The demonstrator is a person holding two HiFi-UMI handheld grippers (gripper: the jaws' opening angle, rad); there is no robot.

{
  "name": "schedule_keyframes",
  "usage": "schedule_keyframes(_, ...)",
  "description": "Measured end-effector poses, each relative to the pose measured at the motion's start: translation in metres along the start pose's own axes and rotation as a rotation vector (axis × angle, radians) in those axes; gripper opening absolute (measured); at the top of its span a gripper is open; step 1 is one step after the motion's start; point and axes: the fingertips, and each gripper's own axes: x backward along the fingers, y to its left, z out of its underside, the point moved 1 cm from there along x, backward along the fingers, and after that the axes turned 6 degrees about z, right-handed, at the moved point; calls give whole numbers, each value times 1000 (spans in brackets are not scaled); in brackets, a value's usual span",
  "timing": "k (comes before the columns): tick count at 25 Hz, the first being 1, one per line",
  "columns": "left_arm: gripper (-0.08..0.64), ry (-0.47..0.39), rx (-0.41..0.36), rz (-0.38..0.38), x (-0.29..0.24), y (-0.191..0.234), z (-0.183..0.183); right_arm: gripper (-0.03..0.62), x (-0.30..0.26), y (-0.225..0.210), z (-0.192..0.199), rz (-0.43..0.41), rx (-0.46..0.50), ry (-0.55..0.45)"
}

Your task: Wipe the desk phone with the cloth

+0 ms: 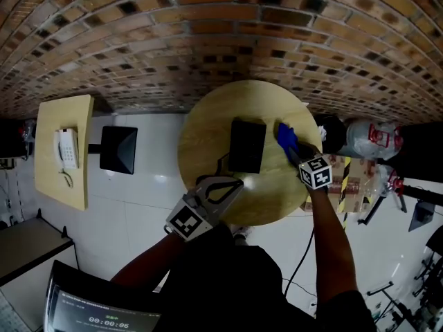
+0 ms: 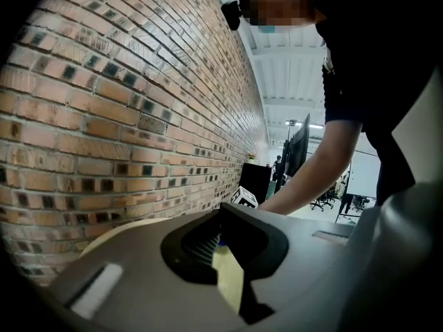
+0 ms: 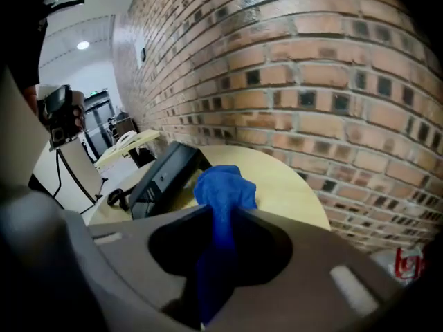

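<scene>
while the right gripper (image 1: pixel 293 153) pinched the blue cloth (image 3: pixel 223 189) just beside the desk phone (image 1: pixel 247 146), the left gripper (image 1: pixel 235 183) had its jaws pressed together, empty.

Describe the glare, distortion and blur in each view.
Head view: fisheye bows the brick wall into an arc, glare sits on the round table, the person's torso is nearly black. Left gripper view: dark corners, the left gripper itself soft. Right gripper view: blue cloth fairly sharp, the right gripper blurred.
</scene>
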Motion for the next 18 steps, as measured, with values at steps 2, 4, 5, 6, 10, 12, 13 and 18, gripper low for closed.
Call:
schedule_keyframes(2, 0, 10, 14, 1, -2, 1, 4, 83, -1, -15, 23, 26, -30, 37)
schedule_keyframes(4, 0, 24, 21, 2, -2, 2, 6, 83, -2, -23, 44, 44, -50, 73)
schedule_keyframes(5, 0, 27, 16, 4, -3, 3, 7, 83, -3, -26, 52, 52, -59, 90)
schedule_keyframes(6, 0, 27, 7, 7, -3, 3, 7, 83, -4, -28, 59, 59, -70, 101)
schedule_keyframes(10, 0, 26, 13, 12, -5, 3, 9, 84, -9, -33, 69, 67, -122, 97)
schedule_keyframes(12, 0, 30, 24, 10, -6, 4, 10, 92, -12, -34, 70, 64, -129, 106)
schedule_keyframes(13, 0, 32, 29, 10, -7, 4, 10, 105, -13, -35, 70, 63, -133, 113)
schedule_keyframes(18, 0, 22, 22, 21, -8, 2, 5, 192, -7, -47, 64, 61, -182, 108)
